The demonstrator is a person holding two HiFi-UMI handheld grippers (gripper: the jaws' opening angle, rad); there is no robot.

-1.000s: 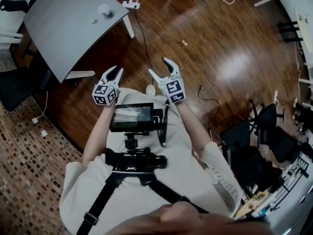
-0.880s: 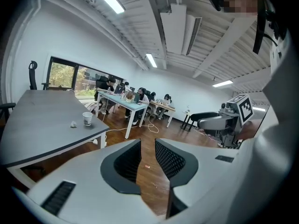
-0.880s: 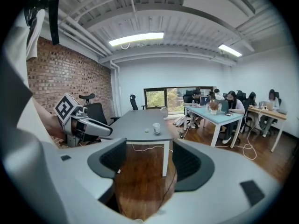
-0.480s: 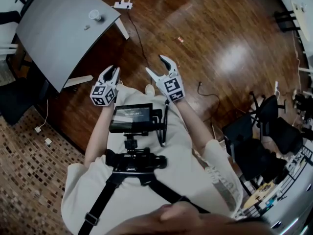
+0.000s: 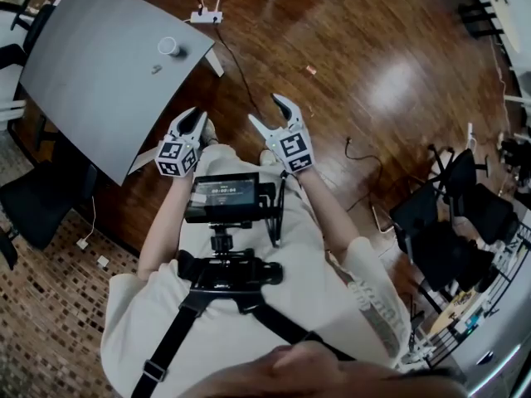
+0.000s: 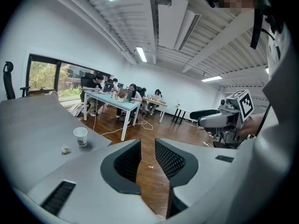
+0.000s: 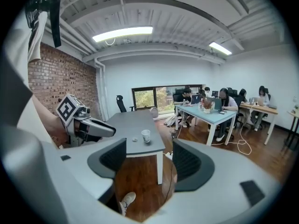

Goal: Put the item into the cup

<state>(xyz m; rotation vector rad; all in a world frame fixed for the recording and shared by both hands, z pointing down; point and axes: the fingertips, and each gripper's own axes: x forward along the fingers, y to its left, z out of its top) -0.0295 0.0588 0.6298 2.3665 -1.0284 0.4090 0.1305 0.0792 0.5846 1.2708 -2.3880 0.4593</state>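
Note:
A white paper cup [image 5: 169, 46] stands near the corner of a grey table [image 5: 91, 65], with a small crumpled item [image 5: 156, 69] lying beside it. Both also show in the left gripper view, cup [image 6: 80, 136] and item [image 6: 66, 150], and in the right gripper view, cup [image 7: 146, 135] and item [image 7: 134, 139]. My left gripper [image 5: 192, 120] hovers over the floor just short of the table edge, its jaws a narrow gap apart with nothing between them. My right gripper [image 5: 270, 111] is held beside it, open wide and empty.
A dark wooden floor [image 5: 348, 65] with cables and a power strip [image 5: 205, 16] lies beyond the table. Black chairs [image 5: 452, 214] crowd the right side. A camera rig [image 5: 224, 199] hangs on the person's chest. Far desks with seated people [image 7: 219, 101] fill the background.
The grey table, cup and item have come nearer to the grippers and shifted in the head view. Both grippers keep the same pose and jaw spacing.

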